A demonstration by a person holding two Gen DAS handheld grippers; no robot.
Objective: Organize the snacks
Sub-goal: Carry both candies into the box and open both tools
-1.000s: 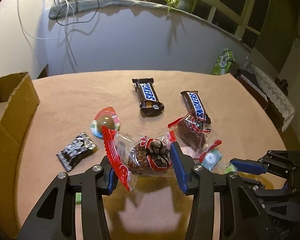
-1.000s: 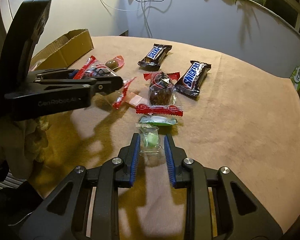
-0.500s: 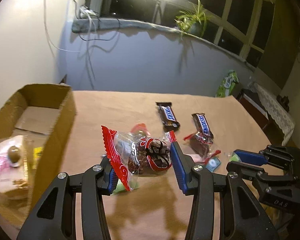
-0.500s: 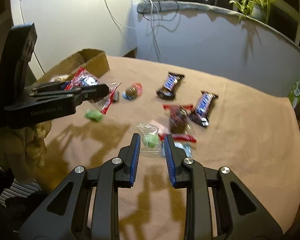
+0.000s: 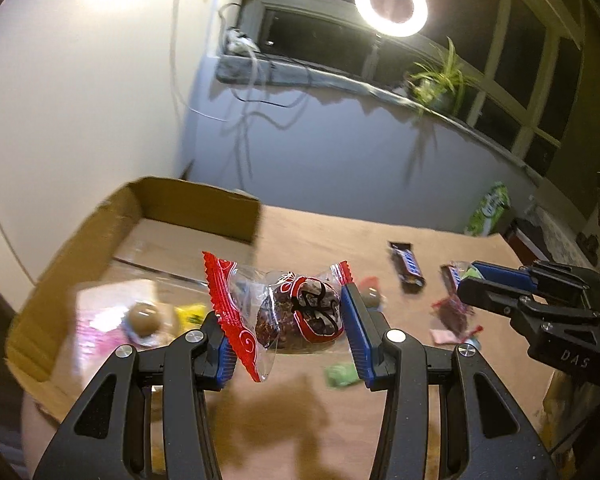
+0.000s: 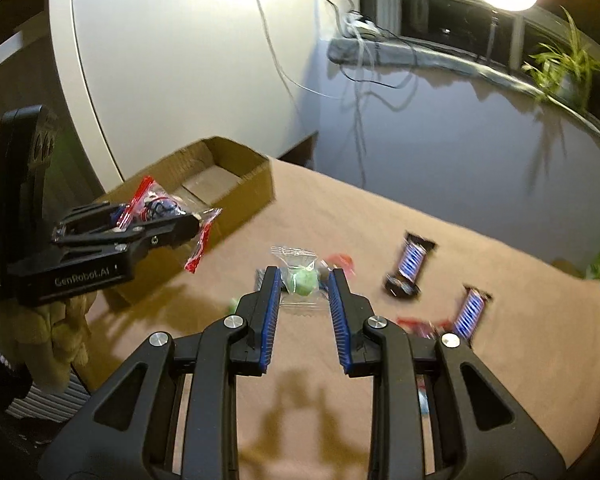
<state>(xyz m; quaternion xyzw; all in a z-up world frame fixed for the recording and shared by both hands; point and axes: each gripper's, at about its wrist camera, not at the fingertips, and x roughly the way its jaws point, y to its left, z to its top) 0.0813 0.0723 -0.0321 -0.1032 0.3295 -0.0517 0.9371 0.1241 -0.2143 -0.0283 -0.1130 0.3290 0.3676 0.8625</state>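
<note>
While both grippers hang in the air above the table [image 5: 308,424], the left gripper [image 5: 287,322] has its blue pads clamped on a clear-wrapped chocolate ball candy [image 5: 300,312] with red crimped ends, the red left end poking out past the left finger and the brown ball sitting square between the pads. Just behind and to the left of it sits the open cardboard box [image 5: 112,236], with a round brown candy [image 5: 142,316] and some pink and yellow wrappers blurred inside. Over on the right, the right gripper [image 6: 303,284] is pinching a small clear packet holding a green candy [image 6: 302,282], fingers drawn in close on the wrapper, and it too is up off the cloth. From the right wrist view the left gripper shows at the left edge, its candy held right at the near rim of the box. Down on the tan surface, two Snickers bars [image 6: 410,270] lie apart from each other on the right side, another red-wrapped chocolate [image 5: 454,312] near them, and a loose green sweet [image 5: 342,376] just beside the left gripper's right finger. A ring light [image 5: 390,3] glares above the windowsill plant [image 5: 436,80]
</note>
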